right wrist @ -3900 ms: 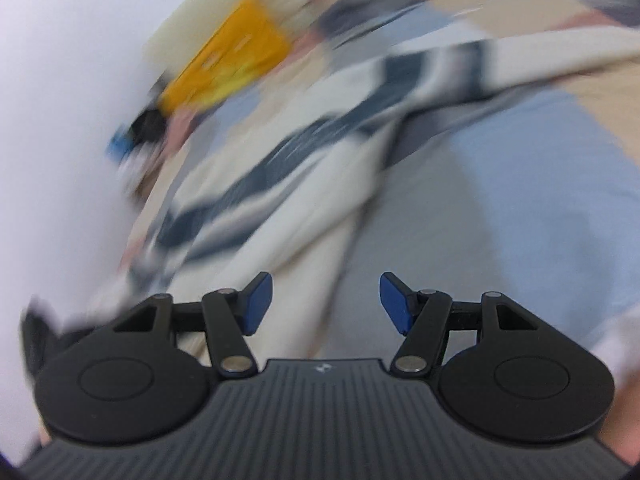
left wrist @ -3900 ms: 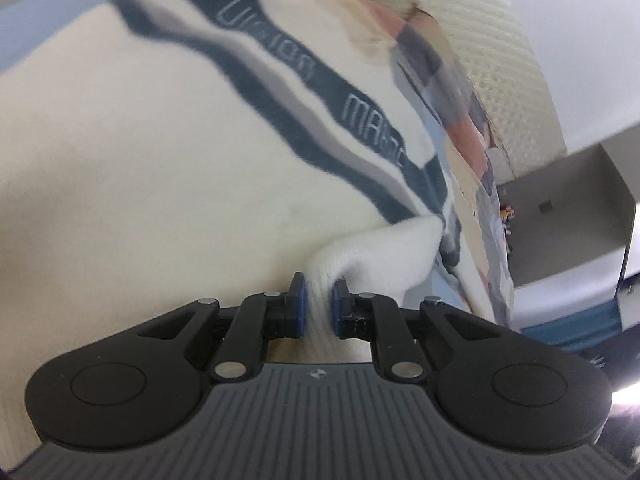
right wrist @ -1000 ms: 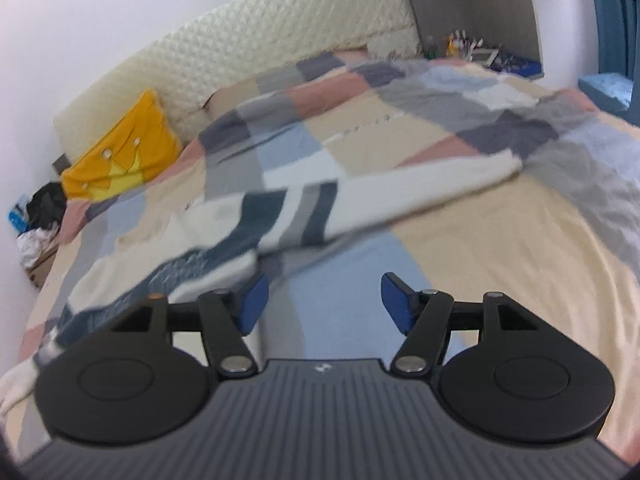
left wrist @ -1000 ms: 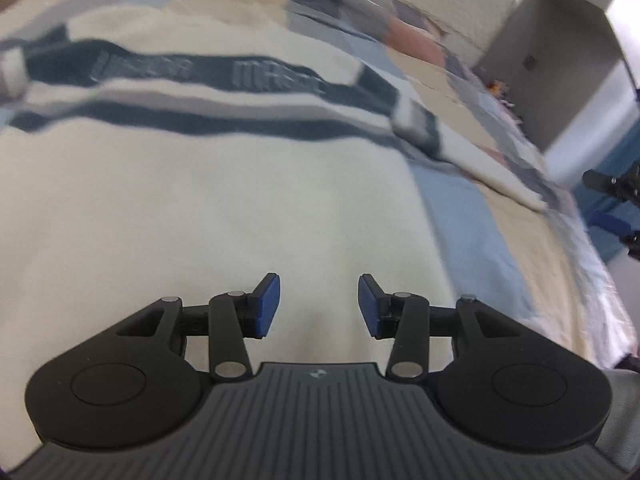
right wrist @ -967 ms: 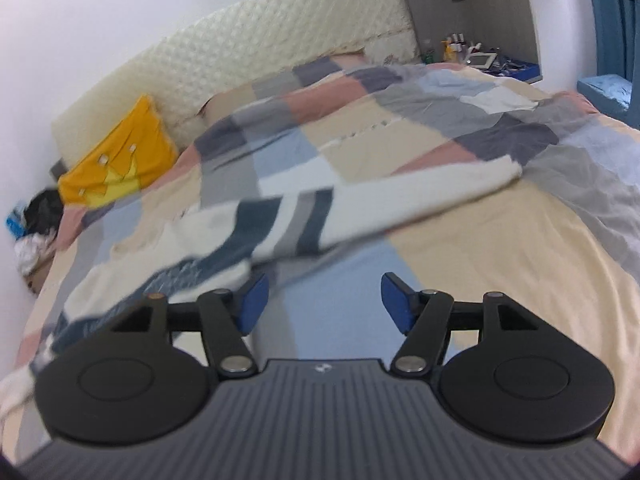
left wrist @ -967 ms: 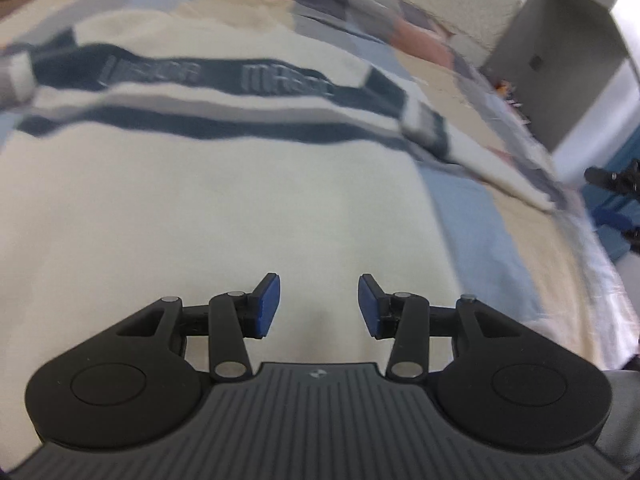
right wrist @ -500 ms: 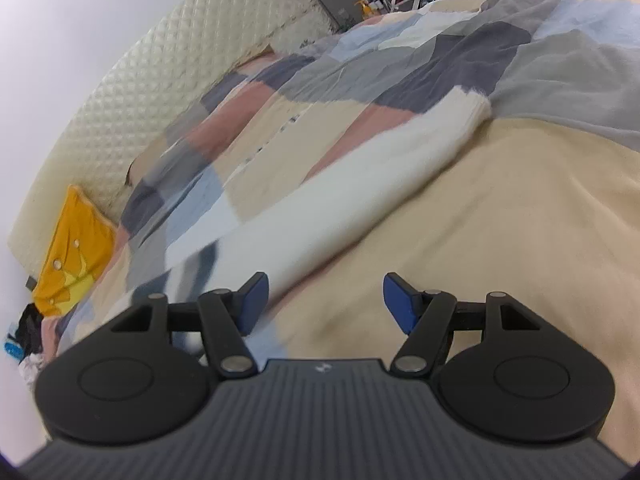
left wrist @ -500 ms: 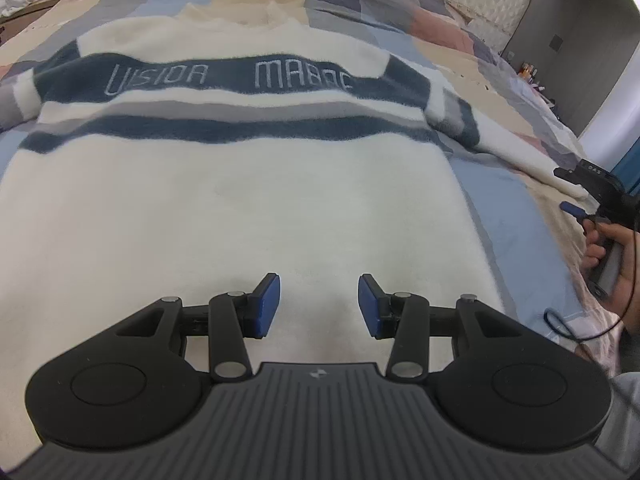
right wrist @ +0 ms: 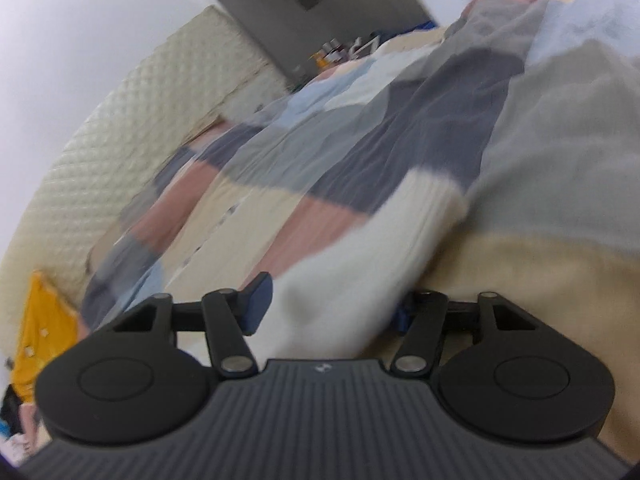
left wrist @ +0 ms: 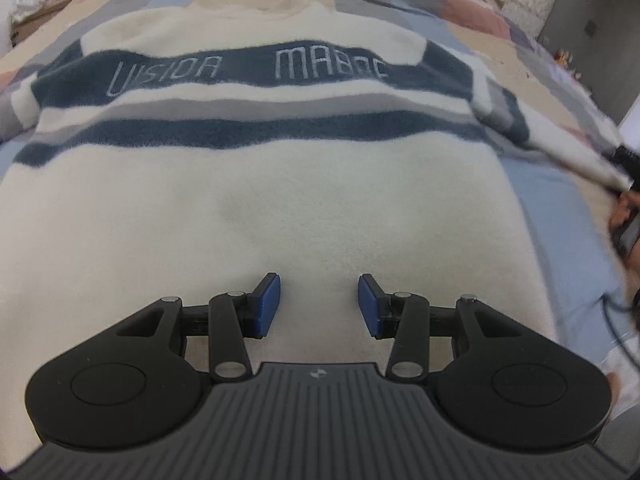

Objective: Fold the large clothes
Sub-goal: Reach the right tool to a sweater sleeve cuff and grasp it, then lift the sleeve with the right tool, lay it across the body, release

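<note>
A large cream sweater (left wrist: 280,200) with dark blue and grey stripes lies spread flat on the bed, front up. My left gripper (left wrist: 319,304) is open and empty, low over the sweater's lower middle. The sweater's right sleeve (right wrist: 384,248) stretches out over the bedspread. My right gripper (right wrist: 332,304) is open, its jaws on either side of that sleeve, with the cuff end ahead of it. The sleeve hides most of the right finger. The right gripper also shows at the far right of the left wrist view (left wrist: 624,168), at the sleeve's end.
The bed has a patchwork bedspread (right wrist: 560,140) in grey, pink, beige and blue. A quilted cream headboard (right wrist: 100,152) and a yellow pillow (right wrist: 40,328) are at the far end. A grey cabinet (left wrist: 600,20) stands at the right.
My right gripper has moved forward and down onto the right sleeve, which now lies between its open jaws. My left gripper stays open and has edged closer over the sweater's body.
</note>
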The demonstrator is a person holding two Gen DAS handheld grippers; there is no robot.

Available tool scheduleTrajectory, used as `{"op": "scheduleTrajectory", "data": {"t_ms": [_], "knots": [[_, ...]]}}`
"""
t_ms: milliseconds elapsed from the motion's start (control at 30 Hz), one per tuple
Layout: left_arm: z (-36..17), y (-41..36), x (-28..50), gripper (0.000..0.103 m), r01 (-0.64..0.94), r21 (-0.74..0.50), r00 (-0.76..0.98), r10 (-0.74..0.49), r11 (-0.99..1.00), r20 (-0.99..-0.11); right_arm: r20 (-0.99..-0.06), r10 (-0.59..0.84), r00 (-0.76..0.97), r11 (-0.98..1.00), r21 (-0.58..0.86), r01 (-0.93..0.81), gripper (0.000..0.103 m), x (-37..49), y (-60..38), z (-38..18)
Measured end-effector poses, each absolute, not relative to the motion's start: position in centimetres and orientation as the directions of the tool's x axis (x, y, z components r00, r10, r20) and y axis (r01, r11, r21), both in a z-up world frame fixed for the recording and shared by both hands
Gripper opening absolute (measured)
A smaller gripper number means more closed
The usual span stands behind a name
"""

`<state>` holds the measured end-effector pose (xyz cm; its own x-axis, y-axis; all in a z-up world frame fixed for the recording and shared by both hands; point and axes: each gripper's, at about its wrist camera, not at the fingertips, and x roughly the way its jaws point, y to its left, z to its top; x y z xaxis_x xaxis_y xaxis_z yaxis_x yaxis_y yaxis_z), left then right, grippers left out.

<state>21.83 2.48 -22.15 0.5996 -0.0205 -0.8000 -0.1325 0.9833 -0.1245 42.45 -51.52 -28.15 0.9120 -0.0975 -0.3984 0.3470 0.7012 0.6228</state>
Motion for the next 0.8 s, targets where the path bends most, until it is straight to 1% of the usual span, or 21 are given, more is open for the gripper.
{"op": "scheduleTrajectory", "data": {"t_ms": [67, 100, 133, 200, 233, 300, 433, 567, 633, 800], "knots": [[-22.2, 2.1, 21.9, 0.049, -0.128, -0.103, 0.598, -0.006, 0.986, -0.801, -0.402, -0.132, 0.906, 0.7, 0.61, 0.372, 0.046, 42.9, -51.9, -28.1], [-22.1, 2.1, 22.0, 0.049, -0.131, -0.103, 0.597, -0.005, 0.986, -0.802, -0.416, -0.149, 0.897, 0.689, 0.607, 0.396, 0.03, 43.0, -52.1, -28.1], [-22.0, 2.2, 22.0, 0.049, -0.134, -0.108, 0.597, -0.007, 0.985, -0.802, -0.436, -0.162, 0.885, 0.672, 0.608, 0.423, 0.018, 43.2, -52.5, -28.2], [-21.2, 2.7, 22.0, 0.049, -0.141, -0.119, 0.609, -0.009, 0.983, -0.793, -0.452, -0.156, 0.878, 0.652, 0.621, 0.435, 0.014, 43.0, -53.1, -28.1], [-20.5, 2.9, 21.8, 0.049, -0.143, -0.115, 0.627, 0.0, 0.983, -0.779, -0.445, -0.159, 0.881, 0.673, 0.604, 0.427, 0.013, 43.1, -53.0, -27.6], [-19.2, 3.5, 21.6, 0.049, -0.146, -0.099, 0.66, 0.022, 0.984, -0.751, -0.413, -0.176, 0.893, 0.732, 0.551, 0.4, 0.012, 43.4, -52.2, -25.9], [-17.0, 5.3, 21.4, 0.049, -0.171, -0.109, 0.701, 0.043, 0.979, -0.712, -0.359, -0.162, 0.919, 0.777, 0.529, 0.343, 0.011, 43.9, -51.0, -21.8], [-15.2, 7.4, 20.1, 0.05, -0.213, -0.08, 0.749, 0.11, 0.974, -0.654, -0.308, -0.15, 0.94, 0.818, 0.495, 0.293, 0.011, 44.3, -48.5, -16.7], [-14.7, 8.6, 19.5, 0.051, -0.241, -0.074, 0.751, 0.138, 0.968, -0.645, -0.278, -0.126, 0.952, 0.847, 0.47, 0.249, 0.01, 44.2, -46.5, -13.7], [-14.4, 11.6, 18.5, 0.051, -0.265, -0.138, 0.76, 0.119, 0.954, -0.639, -0.188, -0.042, 0.981, 0.913, 0.391, 0.114, 0.01, 43.7, -39.6, -6.5]]}}
